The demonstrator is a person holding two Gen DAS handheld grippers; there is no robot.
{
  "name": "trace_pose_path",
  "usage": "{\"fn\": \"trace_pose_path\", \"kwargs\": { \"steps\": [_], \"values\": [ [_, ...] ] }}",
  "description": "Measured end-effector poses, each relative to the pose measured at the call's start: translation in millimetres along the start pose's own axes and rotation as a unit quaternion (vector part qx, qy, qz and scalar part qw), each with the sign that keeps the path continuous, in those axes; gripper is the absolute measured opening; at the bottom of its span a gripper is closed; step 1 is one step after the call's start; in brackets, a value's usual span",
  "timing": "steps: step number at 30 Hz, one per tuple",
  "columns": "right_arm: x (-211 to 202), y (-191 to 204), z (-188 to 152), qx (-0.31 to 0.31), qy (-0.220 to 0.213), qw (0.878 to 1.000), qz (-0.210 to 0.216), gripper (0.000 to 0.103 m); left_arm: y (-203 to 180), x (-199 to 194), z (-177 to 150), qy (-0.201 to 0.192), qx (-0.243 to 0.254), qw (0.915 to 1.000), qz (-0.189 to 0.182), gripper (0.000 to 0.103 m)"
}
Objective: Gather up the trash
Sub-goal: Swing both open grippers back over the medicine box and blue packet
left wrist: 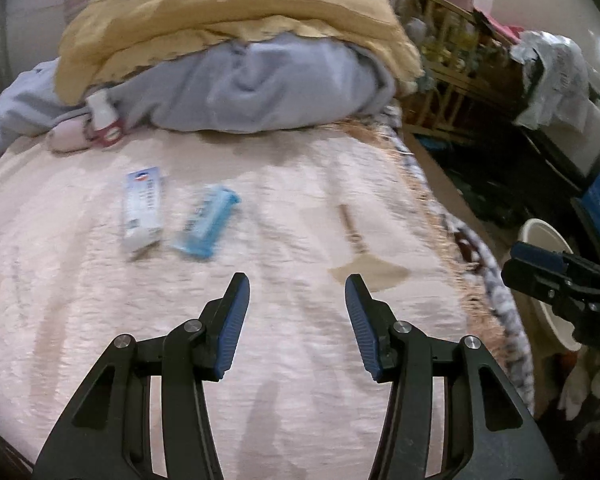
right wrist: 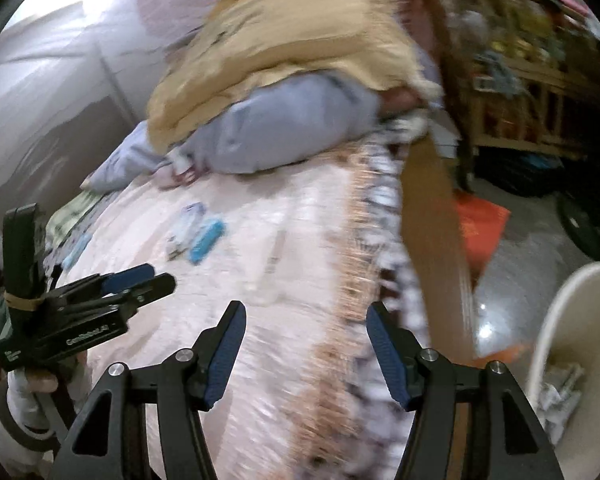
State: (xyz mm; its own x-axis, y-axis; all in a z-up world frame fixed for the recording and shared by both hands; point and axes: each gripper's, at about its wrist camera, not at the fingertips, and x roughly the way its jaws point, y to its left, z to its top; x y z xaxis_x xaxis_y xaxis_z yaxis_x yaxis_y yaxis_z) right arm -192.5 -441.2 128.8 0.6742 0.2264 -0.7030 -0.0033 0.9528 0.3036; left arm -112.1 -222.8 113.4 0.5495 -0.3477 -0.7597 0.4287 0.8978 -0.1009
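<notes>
A white wrapper (left wrist: 142,209) and a blue wrapper (left wrist: 206,226) lie side by side on the pink bedspread (left wrist: 260,360), ahead and left of my left gripper (left wrist: 297,286), which is open and empty above the bed. Both wrappers show small in the right wrist view, the white (right wrist: 186,226) and the blue (right wrist: 207,241). My right gripper (right wrist: 305,316) is open and empty over the bed's fringed right edge. A white trash bin (right wrist: 576,344) with crumpled scraps inside stands on the floor at the right; its rim also shows in the left wrist view (left wrist: 540,236).
A yellow blanket (left wrist: 228,12) over a grey quilt (left wrist: 268,84) is piled at the bed's far end, with a small white and red item (left wrist: 104,120) beside it. A wooden shelf (left wrist: 452,68) and clutter stand right of the bed. An orange bag (right wrist: 480,228) lies on the floor.
</notes>
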Motion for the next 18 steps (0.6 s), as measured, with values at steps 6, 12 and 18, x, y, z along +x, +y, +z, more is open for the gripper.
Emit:
{"fn": "trace_pose_path", "kwargs": {
  "steps": [6, 12, 18],
  "values": [
    [31, 42, 14, -0.028, 0.012, 0.999, 0.018, 0.061, 40, -4, -4, 0.001, -0.024, 0.9995, 0.023, 0.048],
    [67, 81, 25, -0.046, 0.033, 0.998, 0.037, 0.064, 77, -8, -9, 0.004, -0.049, 0.9980, 0.039, 0.048],
    [104, 110, 31, -0.049, 0.055, 0.996, 0.052, 0.066, 116, -13, -14, 0.005, -0.082, 0.9954, 0.049, 0.048]
  ]
}}
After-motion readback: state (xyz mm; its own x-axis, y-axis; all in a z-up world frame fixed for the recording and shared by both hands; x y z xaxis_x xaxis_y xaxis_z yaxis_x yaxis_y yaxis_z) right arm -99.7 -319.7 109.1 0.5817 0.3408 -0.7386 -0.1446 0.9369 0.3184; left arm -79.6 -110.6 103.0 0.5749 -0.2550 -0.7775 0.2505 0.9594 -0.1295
